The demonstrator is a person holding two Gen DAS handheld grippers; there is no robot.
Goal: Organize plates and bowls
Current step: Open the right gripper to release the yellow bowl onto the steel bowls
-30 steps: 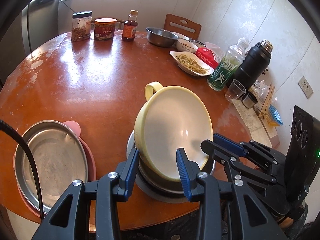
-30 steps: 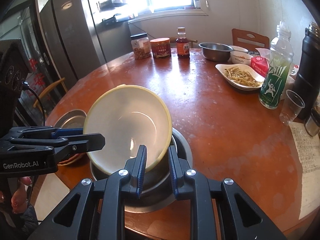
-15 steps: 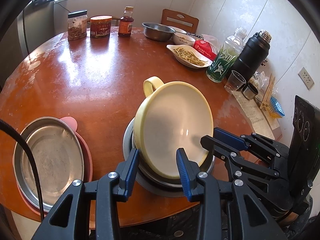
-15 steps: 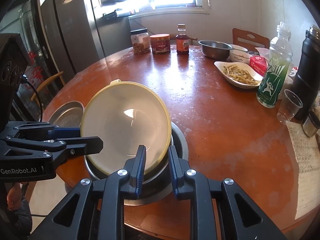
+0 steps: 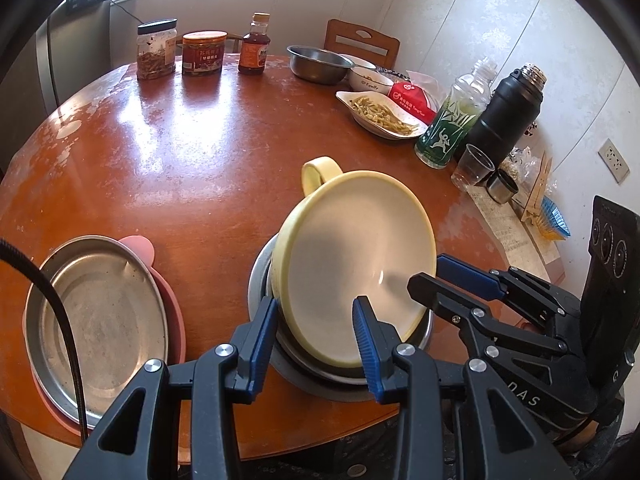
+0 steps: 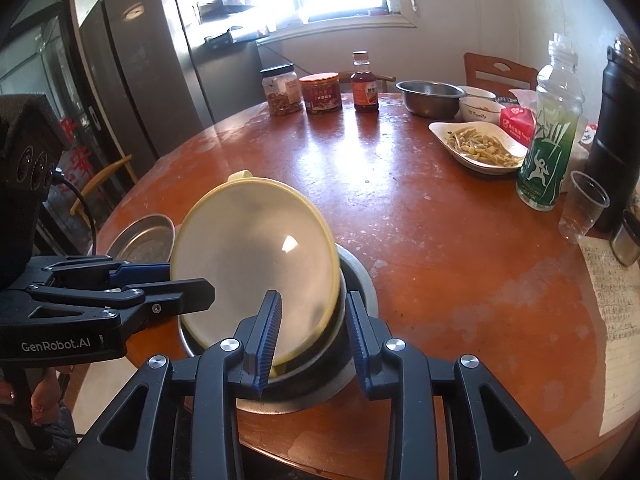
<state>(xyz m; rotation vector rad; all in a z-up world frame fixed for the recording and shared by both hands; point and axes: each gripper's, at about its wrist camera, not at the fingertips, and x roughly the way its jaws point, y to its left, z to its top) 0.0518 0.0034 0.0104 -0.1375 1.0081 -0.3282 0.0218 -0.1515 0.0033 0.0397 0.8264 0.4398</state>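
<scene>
A yellow bowl with a handle (image 5: pixel 352 256) leans tilted in a steel bowl (image 5: pixel 332 376) at the near table edge; it also shows in the right wrist view (image 6: pixel 252 256). My left gripper (image 5: pixel 316 344) is open, its fingers on either side of the yellow bowl's near rim. My right gripper (image 6: pixel 312 336) is open, its fingers astride the yellow bowl's near rim and the steel bowl (image 6: pixel 320 384). A steel plate (image 5: pixel 100 320) lies on a pink plate (image 5: pixel 172 320) at the left.
On the round wooden table (image 5: pixel 208 152) stand jars (image 5: pixel 156 50), a sauce bottle (image 5: pixel 253 46), a steel basin (image 5: pixel 318 64), a dish of food (image 5: pixel 380 114), a green bottle (image 5: pixel 452 120), a black flask (image 5: pixel 508 116) and a plastic cup (image 5: pixel 472 168).
My right gripper has opened and let go of the yellow bowl's rim. The bowl has settled a little lower in the steel bowl. The left gripper has stayed open.
</scene>
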